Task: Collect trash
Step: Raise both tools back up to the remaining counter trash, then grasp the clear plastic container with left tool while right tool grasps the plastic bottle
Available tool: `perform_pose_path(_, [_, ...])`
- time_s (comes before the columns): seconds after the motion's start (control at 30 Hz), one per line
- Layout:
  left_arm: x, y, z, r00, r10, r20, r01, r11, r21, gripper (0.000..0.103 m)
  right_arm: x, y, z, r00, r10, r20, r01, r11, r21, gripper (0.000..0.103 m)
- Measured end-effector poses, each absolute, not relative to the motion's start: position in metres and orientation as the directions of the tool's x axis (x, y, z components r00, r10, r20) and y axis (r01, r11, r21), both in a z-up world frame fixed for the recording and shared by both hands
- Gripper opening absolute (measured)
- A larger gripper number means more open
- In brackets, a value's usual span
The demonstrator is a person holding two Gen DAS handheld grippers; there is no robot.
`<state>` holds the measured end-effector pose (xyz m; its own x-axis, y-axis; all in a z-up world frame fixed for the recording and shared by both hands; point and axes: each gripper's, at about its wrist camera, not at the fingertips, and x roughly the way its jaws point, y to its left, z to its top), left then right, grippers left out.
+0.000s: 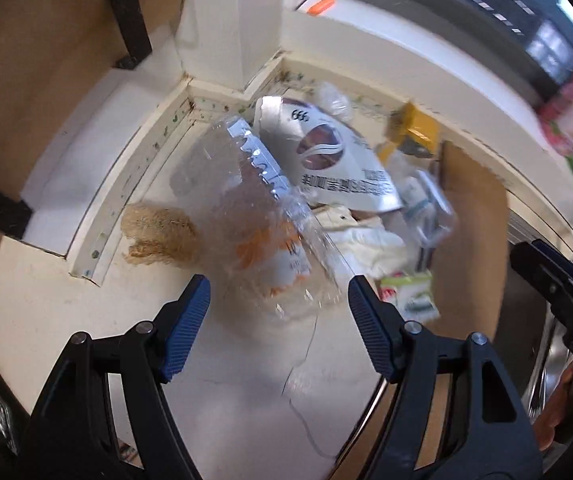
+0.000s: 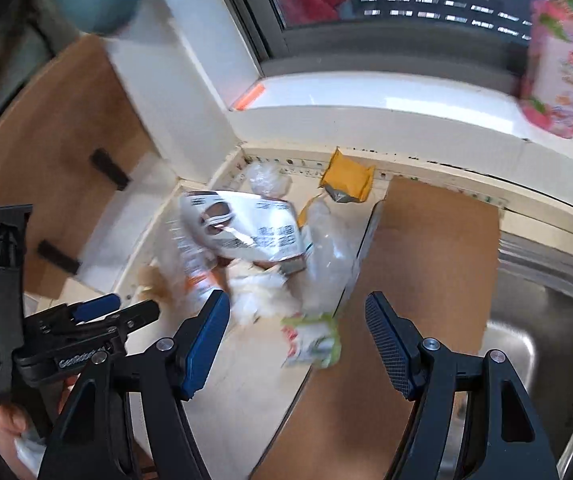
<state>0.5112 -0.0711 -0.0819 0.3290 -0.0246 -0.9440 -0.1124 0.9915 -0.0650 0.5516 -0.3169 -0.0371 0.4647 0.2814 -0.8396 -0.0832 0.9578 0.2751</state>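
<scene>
Trash lies heaped in the corner of the pale surface [image 1: 222, 364] below the window sill: a crumpled clear plastic bag with orange print [image 1: 262, 236], a silver foil pouch [image 1: 326, 152] and a yellow packet [image 2: 348, 176] (edges blurred). The left gripper [image 1: 278, 320] and right gripper [image 2: 296, 340] hover above, fingers spread and empty. A brown board [image 2: 426, 264] adjoins a steel sink [image 2: 546, 320].

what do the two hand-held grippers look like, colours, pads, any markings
Both are black plastic frames with silver pivot pins. The left hand-held gripper has two ribbed blue pads. The right hand-held gripper has one blue pad and one dark, mesh-textured pad. Seen from the right wrist view, the left one carries white lettering and a black strap.
</scene>
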Motion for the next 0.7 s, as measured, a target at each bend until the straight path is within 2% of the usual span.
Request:
perform_pose_path(0.3, [0.549, -0.081, -0.114, 0.288, 0.075, -0.955, -0.223, 0.975, 0.009, 0.069, 0.637, -0.324, -0.119, 0.375, 0.322, -0.87, -0.068, 0.945, 0.32, 0.072])
perform_pose_path(0.7, [0.562, -0.089, -0.151, 0.218, 0.233, -0.948, -0.287, 0.943, 0.166, 0.069, 0.666, -0.308, -0.179, 0.295, 0.305, -0.905, -0.102, 0.952, 0.288, 0.072])
